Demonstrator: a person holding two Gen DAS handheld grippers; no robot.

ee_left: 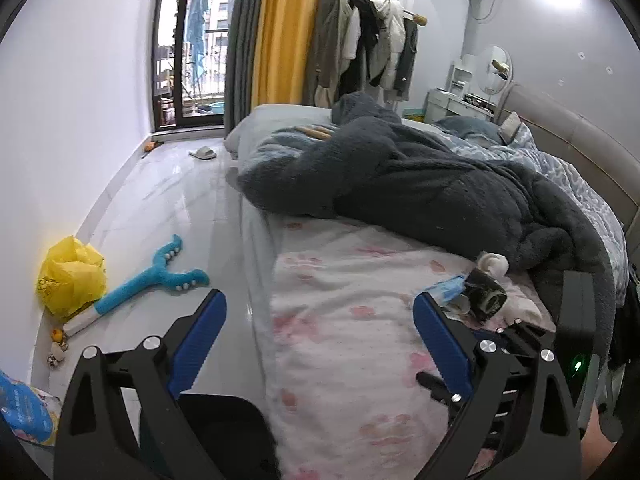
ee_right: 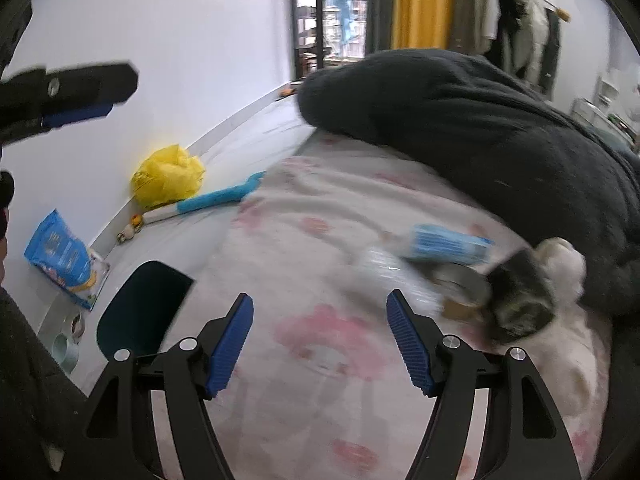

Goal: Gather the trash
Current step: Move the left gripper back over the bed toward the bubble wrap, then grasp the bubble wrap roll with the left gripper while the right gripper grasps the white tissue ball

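A small heap of trash lies on the pink flowered bed sheet (ee_right: 320, 352) beside the dark blanket: a dark paper cup (ee_right: 520, 304) on its side, a blue wrapper (ee_right: 448, 244), clear plastic (ee_right: 384, 268) and a white wad of tissue (ee_right: 560, 260). My right gripper (ee_right: 320, 304) hangs open just left of this heap with nothing between its pads. In the left wrist view the cup (ee_left: 486, 296), wrapper (ee_left: 448, 286) and tissue (ee_left: 494, 264) sit beyond the right finger of my left gripper (ee_left: 318, 304), which is open and holds nothing, over the bed's edge.
A dark blanket (ee_left: 400, 184) covers the far bed. On the floor by the wall lie a yellow plastic bag (ee_left: 72, 276), a blue toy stick (ee_left: 152, 276) and a blue packet (ee_right: 56, 256). A dark container (ee_right: 140, 312) stands beside the bed, below the grippers.
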